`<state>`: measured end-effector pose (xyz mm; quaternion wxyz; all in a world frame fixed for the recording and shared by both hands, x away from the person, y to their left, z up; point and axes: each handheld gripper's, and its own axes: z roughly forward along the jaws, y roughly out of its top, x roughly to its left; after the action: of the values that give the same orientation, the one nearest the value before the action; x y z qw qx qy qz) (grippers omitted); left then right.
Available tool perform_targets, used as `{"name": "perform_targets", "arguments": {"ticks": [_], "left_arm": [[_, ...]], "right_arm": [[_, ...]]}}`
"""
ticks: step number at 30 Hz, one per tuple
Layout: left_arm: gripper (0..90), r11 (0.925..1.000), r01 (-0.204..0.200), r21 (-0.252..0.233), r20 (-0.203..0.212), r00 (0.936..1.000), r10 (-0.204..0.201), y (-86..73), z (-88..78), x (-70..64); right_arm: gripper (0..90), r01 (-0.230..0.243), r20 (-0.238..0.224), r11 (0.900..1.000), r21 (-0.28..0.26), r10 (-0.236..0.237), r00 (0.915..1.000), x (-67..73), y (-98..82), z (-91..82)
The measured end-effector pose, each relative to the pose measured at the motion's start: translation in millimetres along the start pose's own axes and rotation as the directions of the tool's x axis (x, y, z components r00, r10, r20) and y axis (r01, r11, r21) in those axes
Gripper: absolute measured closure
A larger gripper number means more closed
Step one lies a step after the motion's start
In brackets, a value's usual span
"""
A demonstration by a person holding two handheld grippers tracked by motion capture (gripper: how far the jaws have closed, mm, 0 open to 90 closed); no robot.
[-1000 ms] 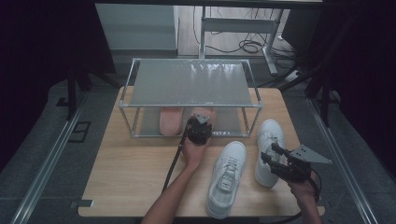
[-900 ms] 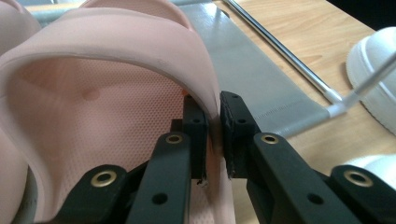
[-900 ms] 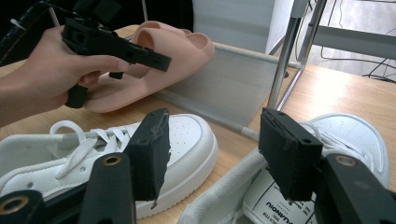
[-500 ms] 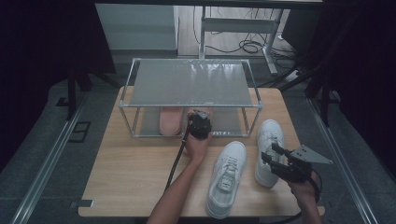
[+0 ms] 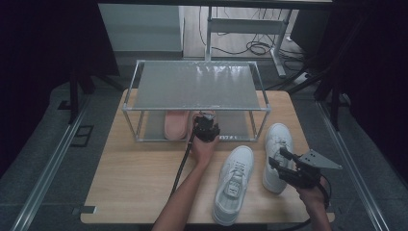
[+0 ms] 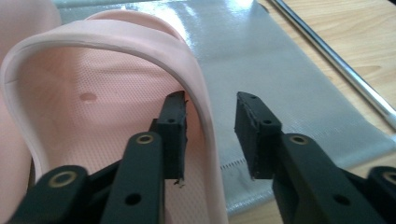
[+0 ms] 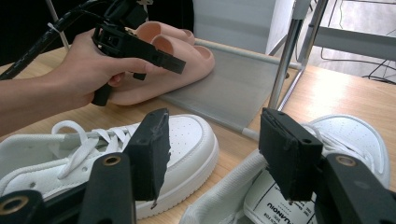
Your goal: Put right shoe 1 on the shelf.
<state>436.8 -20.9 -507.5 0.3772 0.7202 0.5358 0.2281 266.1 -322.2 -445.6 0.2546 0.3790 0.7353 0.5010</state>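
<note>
The left gripper (image 6: 210,135) has just been opening its jaws; the soft pink rubber slipper (image 6: 107,93) sits between them but free of the pads, set down on the grey lower shelf (image 6: 280,60) of the metal-framed shoe rack (image 5: 195,86). That slipper looks placed. The right gripper (image 7: 212,154) waits, jaws spread and empty, over the white lace-up sneakers (image 7: 93,149).

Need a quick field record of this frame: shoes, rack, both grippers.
work: pink slippers going on the rack's lower shelf
pink slipper: on the lower shelf, its side wall between the left jaws
second pink slipper: beside it on the shelf
left hand-held gripper: jaws just opened, pads off the wall
right hand-held gripper: open, over the white sneakers
white sneakers: two, on the table, in front of the rack
</note>
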Motion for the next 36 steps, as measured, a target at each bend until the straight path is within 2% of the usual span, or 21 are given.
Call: {"name": "perform_targets", "arguments": {"ticks": [1, 2, 3, 6, 8, 10, 13, 16, 20, 24, 27, 29, 31, 36], "left_arm": [[62.0, 1.0, -0.002, 0.003, 0.027, 0.9996, 0.002, -1.8, -4.1, 1.1], [61.3, 1.0, -0.002, 0.003, 0.027, 0.9996, 0.002, -1.8, -4.1, 1.1], [61.3, 0.9999, 0.015, 0.004, 0.045, 0.9989, -0.015, -3.3, -6.2, 0.5], [60.2, 1.0, 0.001, -0.002, 0.064, 0.9979, -0.001, -6.9, -16.1, 3.2], [59.4, 0.9999, -0.006, -0.012, 0.106, 0.9944, 0.007, -10.3, -25.4, 3.9], [58.9, 0.9996, -0.026, -0.014, 0.119, 0.9925, 0.028, -12.5, -33.1, 5.4], [59.7, 0.9992, -0.03, -0.025, 0.153, 0.9876, 0.034, -15.9, -47.5, 10.5], [64.9, 0.9989, -0.038, -0.029, 0.164, 0.9856, 0.042, -17.5, -54.6, 14.0], [72.3, 0.9976, -0.061, -0.032, 0.196, 0.9784, 0.066, -23.5, -67.4, 20.3], [80.6, 0.997, -0.071, -0.031, 0.224, 0.9715, 0.077, -33.4, -79.3, 28.7], [84.3, 0.9954, -0.09, -0.033, 0.225, 0.9698, 0.095, -40.0, -85.4, 32.9], [87.5, 0.9941, -0.103, -0.033, 0.24, 0.9647, 0.108, -47.5, -91.1, 36.3], [89.1, 0.9938, -0.106, -0.033, 0.243, 0.9637, 0.111, -49.9, -92.9, 36.8], [90.0, 0.9911, -0.131, -0.024, 0.268, 0.9542, 0.133, -62.4, -102.2, 39.4]], "right_arm": [[43.5, 0.002, 0.0, 1.0, 0.002, -0.002, 1.0, 0.3, 0.1, 0.0], [43.5, 0.002, 0.0, 1.0, 0.002, -0.002, 1.0, 0.3, 0.1, 0.0], [43.6, 0.002, 0.0, 1.0, 0.001, -0.002, 1.0, 0.6, 0.1, 0.2], [43.5, 0.004, 0.002, 1.0, 0.001, -0.004, 1.0, 0.5, -0.1, 0.7], [43.5, 0.003, 0.001, 1.0, 0.005, -0.003, 1.0, 0.7, -0.4, 1.2], [43.5, 0.005, 0.0, 1.0, 0.005, -0.005, 1.0, 1.0, -0.5, 1.7], [43.5, 0.007, -0.001, 1.0, 0.008, -0.007, 1.0, 2.1, -0.4, 2.9], [43.5, 0.009, -0.002, 1.0, 0.011, -0.009, 1.0, 3.2, -0.2, 3.2], [43.4, 0.01, -0.005, 1.0, 0.01, -0.01, 0.9999, 4.0, -0.1, 3.5], [43.5, 0.011, -0.003, 1.0, 0.007, -0.011, 0.9999, 3.6, 0.0, 2.9], [43.4, 0.011, -0.003, 1.0, 0.008, -0.011, 0.9999, 3.4, -0.2, 3.1], [43.4, 0.011, -0.003, 1.0, 0.011, -0.011, 0.9999, 4.1, -0.2, 3.4], [43.4, 0.013, -0.003, 1.0, 0.011, -0.013, 0.9999, 4.3, -0.2, 3.9], [43.4, 0.012, -0.003, 1.0, 0.013, -0.012, 0.9999, 4.5, -0.5, 4.2]]}}
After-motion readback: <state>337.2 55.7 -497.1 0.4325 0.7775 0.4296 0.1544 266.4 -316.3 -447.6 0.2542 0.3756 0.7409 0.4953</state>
